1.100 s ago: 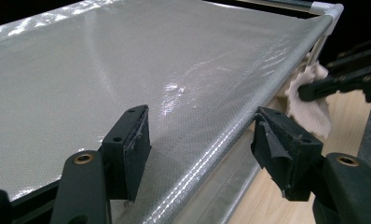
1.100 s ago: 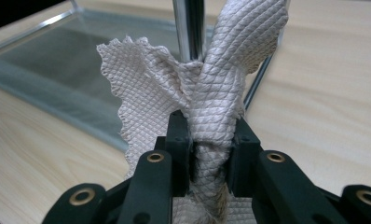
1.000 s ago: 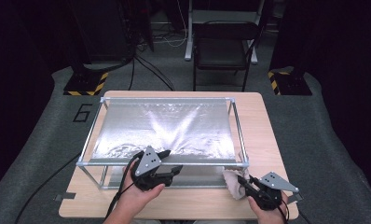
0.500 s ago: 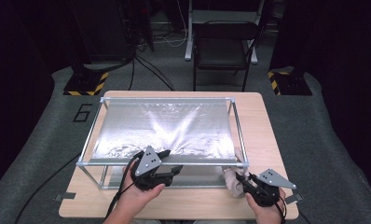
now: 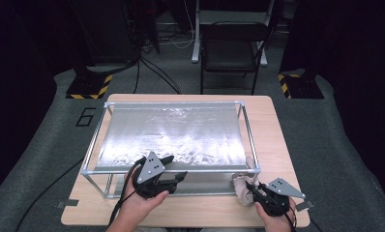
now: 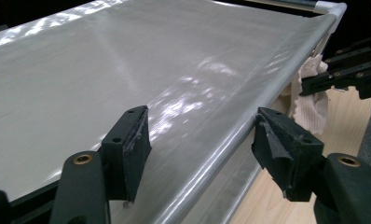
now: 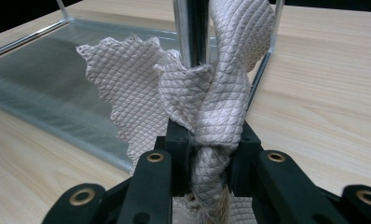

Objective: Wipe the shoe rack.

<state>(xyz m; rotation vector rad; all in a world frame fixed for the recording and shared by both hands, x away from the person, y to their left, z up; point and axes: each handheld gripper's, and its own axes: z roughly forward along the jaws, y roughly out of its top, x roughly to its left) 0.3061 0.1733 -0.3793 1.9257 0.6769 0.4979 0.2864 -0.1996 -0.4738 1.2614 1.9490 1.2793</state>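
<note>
Pale quilted cloth [image 7: 211, 116] pinched in right fingers [image 7: 211, 154] against metal frame post [image 7: 190, 28]; left fingers [image 6: 202, 144] spread astride rail; firm rubbing strokes advisable.

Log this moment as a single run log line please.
left gripper: open, jaws astride frame rail | right gripper: shut on cloth, at corner post | table

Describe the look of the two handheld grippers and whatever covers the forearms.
Both the left gripper and the right gripper are black, with two blocky jaws, brass-coloured rivets at the joints and a grey three-cornered plate on top. A black cable trails from each. No sleeves show on the forearms.
</note>
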